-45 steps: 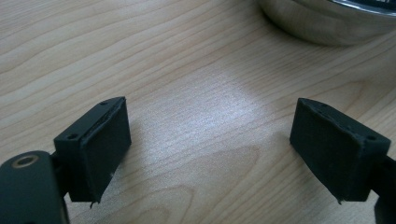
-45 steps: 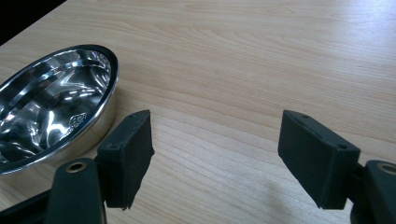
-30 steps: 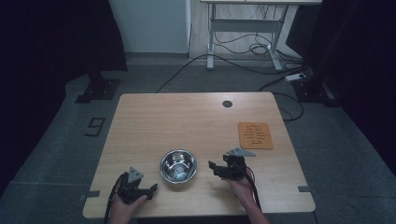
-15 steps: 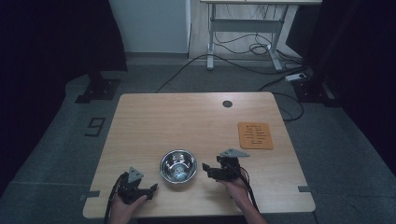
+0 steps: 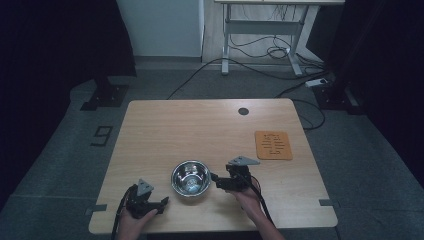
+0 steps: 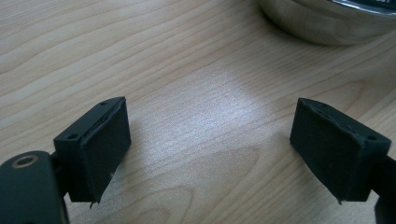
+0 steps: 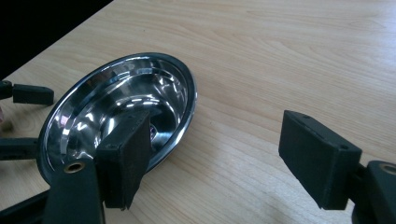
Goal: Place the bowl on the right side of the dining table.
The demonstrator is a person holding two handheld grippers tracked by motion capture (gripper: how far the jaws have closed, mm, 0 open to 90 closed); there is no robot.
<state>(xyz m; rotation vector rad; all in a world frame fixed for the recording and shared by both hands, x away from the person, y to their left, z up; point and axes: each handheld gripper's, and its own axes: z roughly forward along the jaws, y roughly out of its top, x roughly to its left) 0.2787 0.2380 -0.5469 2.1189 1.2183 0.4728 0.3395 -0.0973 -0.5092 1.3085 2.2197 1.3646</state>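
A shiny steel bowl [image 5: 190, 178] stands empty near the table's front edge, between both grippers. My right gripper [image 5: 220, 182] is just to its right, open and pointing left at it. In the right gripper view the bowl [image 7: 116, 112] lies at the left; one jaw hangs over its near rim and the other over bare wood, with the gripper [image 7: 219, 140] holding nothing. My left gripper [image 5: 162, 202] rests low at the front left, open, pointing right. In the left gripper view it [image 6: 210, 140] frames bare tabletop, with the bowl's outer wall [image 6: 327, 23] at the top right.
An orange card with dark markings [image 5: 273, 145] lies flat on the table's right side. A small dark round hole [image 5: 243, 111] sits near the far edge. Behind the table [image 5: 200, 130] are a desk frame and floor cables [image 5: 270, 50].
My right gripper has slid left, closer to the bowl, so one jaw now reaches its rim. The left gripper and bowl have stayed put.
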